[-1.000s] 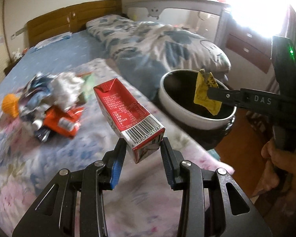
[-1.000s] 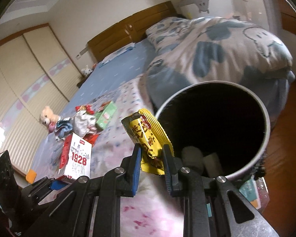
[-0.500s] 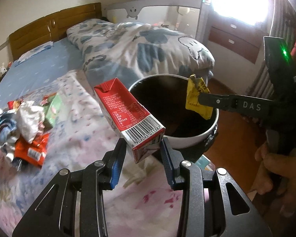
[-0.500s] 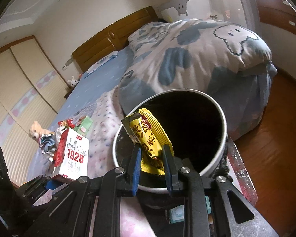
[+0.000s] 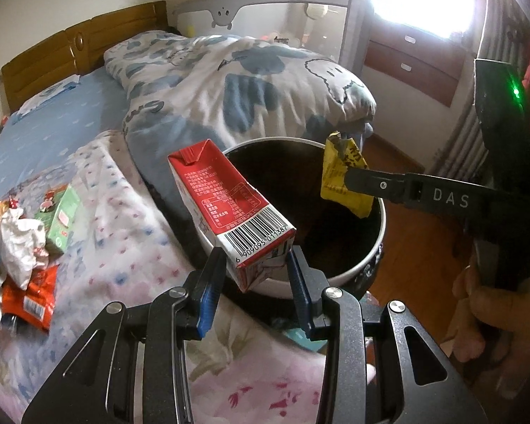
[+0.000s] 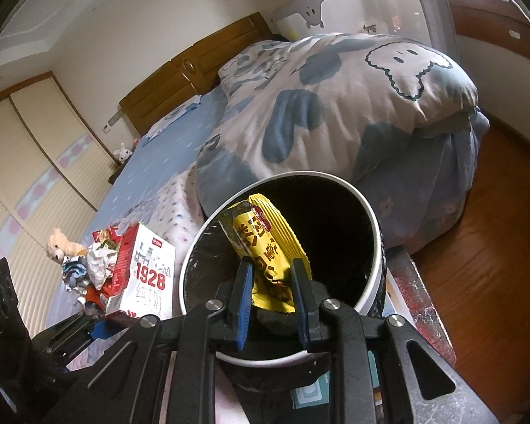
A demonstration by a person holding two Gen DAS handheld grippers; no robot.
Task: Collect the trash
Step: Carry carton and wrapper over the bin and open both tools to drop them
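My left gripper [image 5: 256, 268] is shut on a red and white milk carton [image 5: 229, 208] and holds it over the near rim of a round white-rimmed bin [image 5: 378, 236] with a dark inside. My right gripper [image 6: 270, 279] is shut on a yellow snack wrapper [image 6: 268, 243] and holds it over the bin's [image 6: 371, 282] mouth. The wrapper [image 5: 342, 180] and right gripper [image 5: 362, 176] also show in the left wrist view, and the carton [image 6: 145, 275] in the right wrist view. A pile of trash [image 5: 21, 243] lies on the bed at the left.
The bin stands beside the bed's edge. A floral sheet [image 5: 123, 247] covers the near bed, and a rolled blue and white duvet [image 5: 236, 81] lies behind the bin. Wood floor [image 6: 494, 247] lies to the right. A small teddy bear [image 6: 58, 247] sits beyond the pile.
Both grippers have moved toward the bin with their loads. The wrapper went from beside the rim to over the mouth, and the carton from over the bed to the near rim.
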